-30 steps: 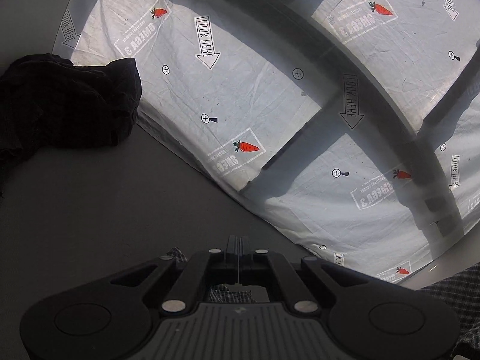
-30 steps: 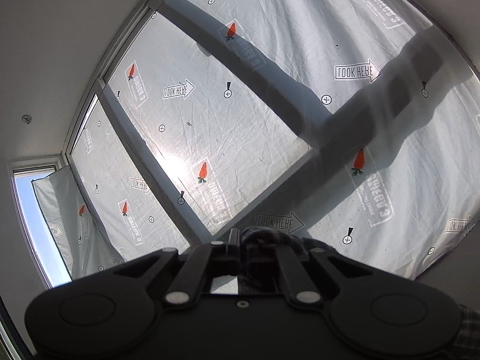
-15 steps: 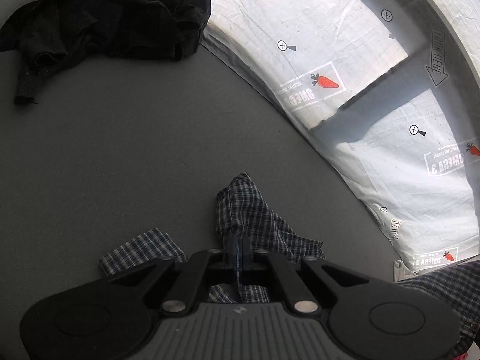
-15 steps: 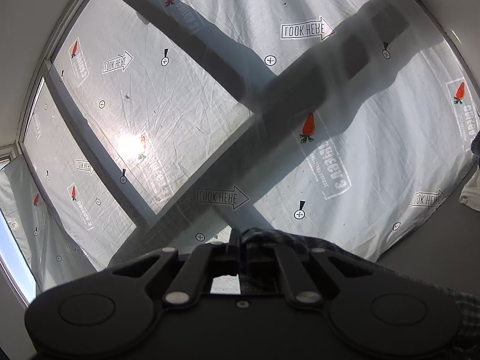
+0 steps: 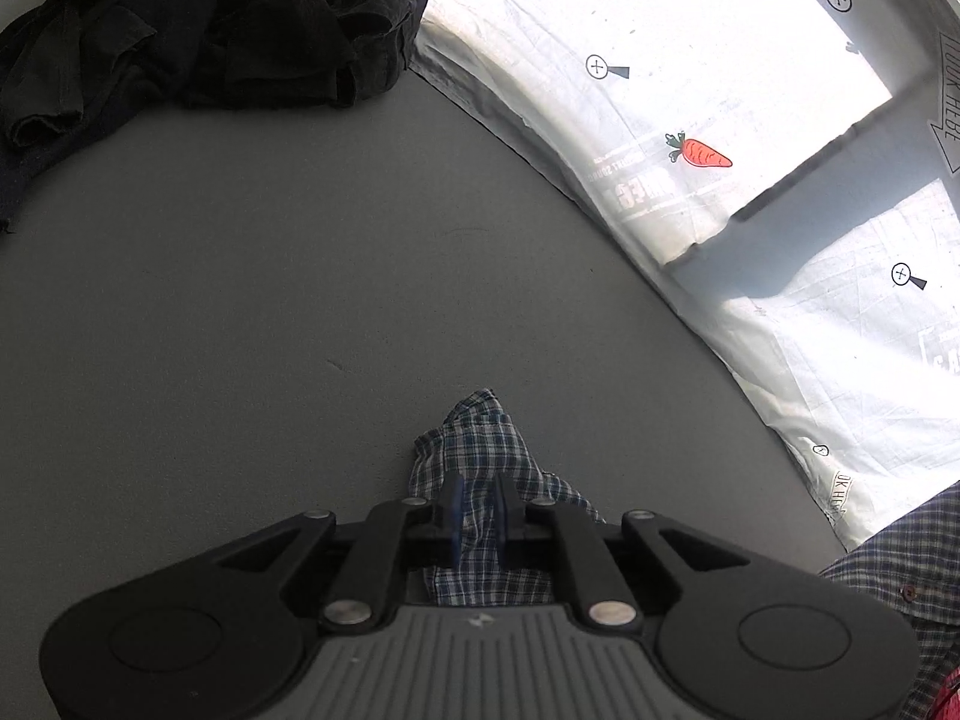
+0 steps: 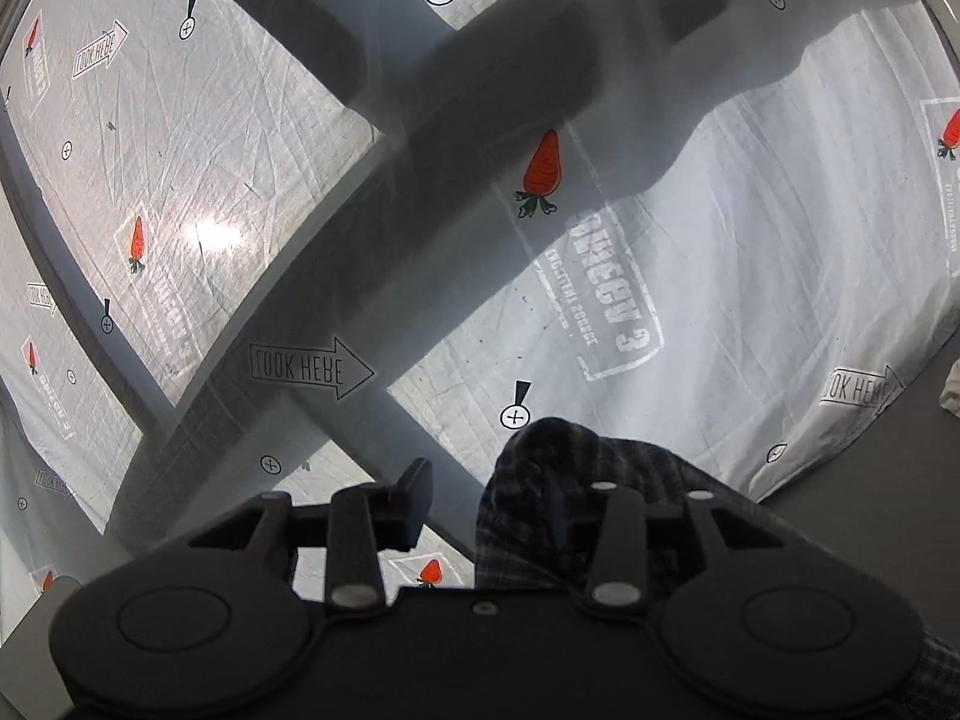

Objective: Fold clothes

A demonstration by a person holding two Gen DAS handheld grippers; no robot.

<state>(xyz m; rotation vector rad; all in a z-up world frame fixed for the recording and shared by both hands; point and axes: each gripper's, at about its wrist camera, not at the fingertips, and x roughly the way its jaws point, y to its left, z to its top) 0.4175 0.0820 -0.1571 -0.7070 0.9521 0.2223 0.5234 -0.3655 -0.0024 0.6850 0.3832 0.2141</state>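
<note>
A blue-and-white plaid shirt (image 5: 480, 438) lies bunched on the grey table (image 5: 240, 300) in the left wrist view. My left gripper (image 5: 478, 498) sits low over it. Its jaws are opening, a narrow gap shows between them, and the plaid cloth lies loose in that gap. In the right wrist view my right gripper (image 6: 489, 480) points at the window. Its jaws are opening and stand well apart. A fold of the plaid shirt (image 6: 540, 468) drapes over the right finger and hides it; the left finger (image 6: 414, 498) is bare.
A heap of black clothes (image 5: 210, 30) lies at the table's far left. A window covered in white printed film (image 5: 720, 90) runs along the table's far edge. More plaid fabric with a button (image 5: 900, 558) shows at lower right. A white cloth (image 6: 951, 387) peeks in at the right edge.
My left gripper came down towards the table with the plaid cloth and its jaws have parted. My right gripper swung across the window and its jaws have opened, leaving cloth on one finger.
</note>
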